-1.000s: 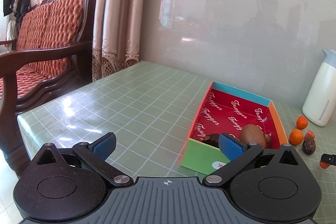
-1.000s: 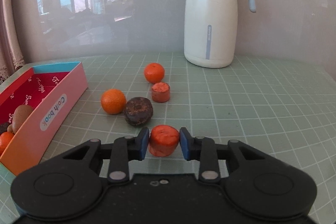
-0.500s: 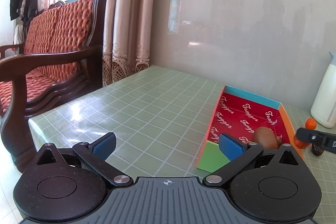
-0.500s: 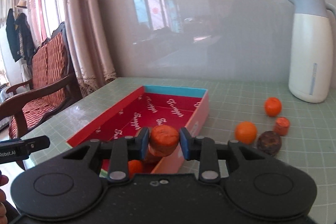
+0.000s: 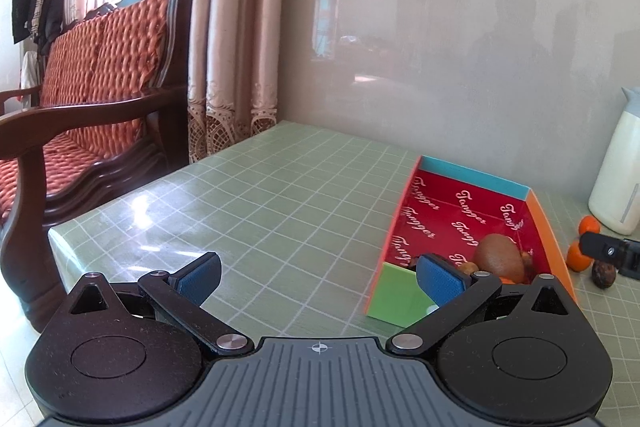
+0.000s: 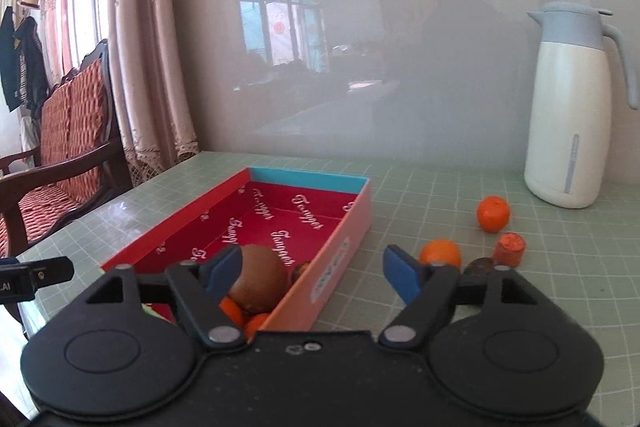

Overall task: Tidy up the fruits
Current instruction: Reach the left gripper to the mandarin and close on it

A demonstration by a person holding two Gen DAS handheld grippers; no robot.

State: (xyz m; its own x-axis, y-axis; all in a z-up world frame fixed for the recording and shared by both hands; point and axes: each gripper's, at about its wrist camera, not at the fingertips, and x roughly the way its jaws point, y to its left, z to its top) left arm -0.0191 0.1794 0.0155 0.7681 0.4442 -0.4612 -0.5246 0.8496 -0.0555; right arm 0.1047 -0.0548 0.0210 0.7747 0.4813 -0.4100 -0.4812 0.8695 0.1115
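Box [image 6: 340, 263]: shallow cardboard tray with a red printed floor, blue far wall and pink side wall, lying on the green checked tablecloth [image 5: 280, 211]; its near end sits directly under the right gripper [image 6: 312, 269].
Fruit in box: a brown kiwi [image 6: 256, 277] at the near end, just behind the right gripper's left pad, with small orange fruits [image 6: 256, 323] beside it and partly hidden by the tool.
Fruit on table: two mandarins [image 6: 493, 213] and [image 6: 440, 253], an orange-red cylindrical piece [image 6: 510, 248] and a dark brown round fruit [image 6: 480, 263], all to the right of the box and outside it, beyond the right gripper's right finger.
Right gripper, pose: tilted slightly downward, straddling the pink side wall of the box.
Right gripper, state: jaws have just been opening and now stand wide apart; nothing is between the blue pads.
Left gripper [image 5: 316, 277], pose: tilted slightly downward over the bare tablecloth, left of the box; its right pad overlaps the green near wall [image 5: 400, 299] in view.
Left gripper, state: jaws spread wide, holding nothing.
Thermos jug [image 6: 568, 107]: white with a blue-grey lid, upright by the wall, behind the loose fruit.
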